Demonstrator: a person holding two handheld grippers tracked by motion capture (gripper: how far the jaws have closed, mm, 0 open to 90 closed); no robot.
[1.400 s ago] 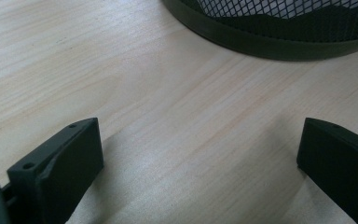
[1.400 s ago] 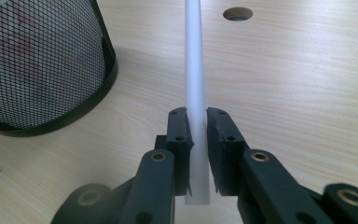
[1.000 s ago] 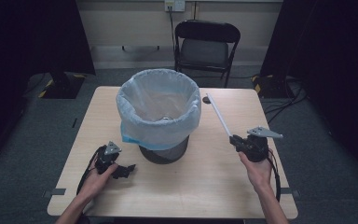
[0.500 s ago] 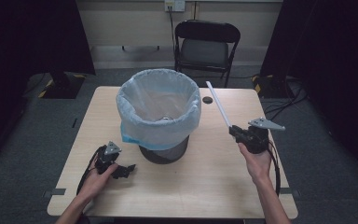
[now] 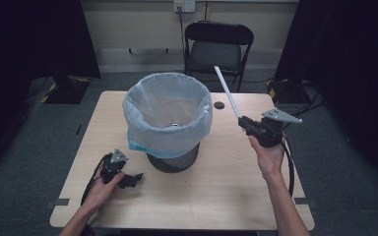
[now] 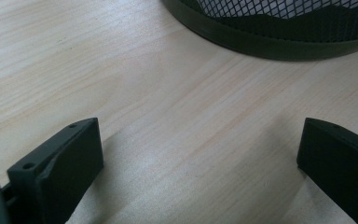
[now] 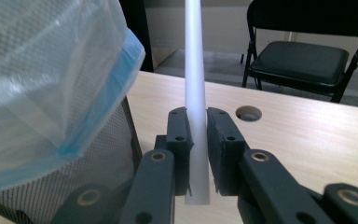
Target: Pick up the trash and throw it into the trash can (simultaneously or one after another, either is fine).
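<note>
The right claw [image 5: 241, 119] is clamped on the lower end of a white tube [image 5: 226, 96], whose long axis slants up toward the lined bin [image 5: 167, 120] just to its left. The left claw [image 5: 137, 178] rests wide open and empty on the counter [image 5: 226, 196].

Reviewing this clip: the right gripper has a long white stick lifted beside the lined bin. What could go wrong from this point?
The right gripper grips the white stick near its bottom end, so the long free length could pivot or slip between the jaws. Swung toward the bin, the stick might catch the plastic liner and pull it off the rim. The left gripper lies open on the table, not steadying the bin.
</note>
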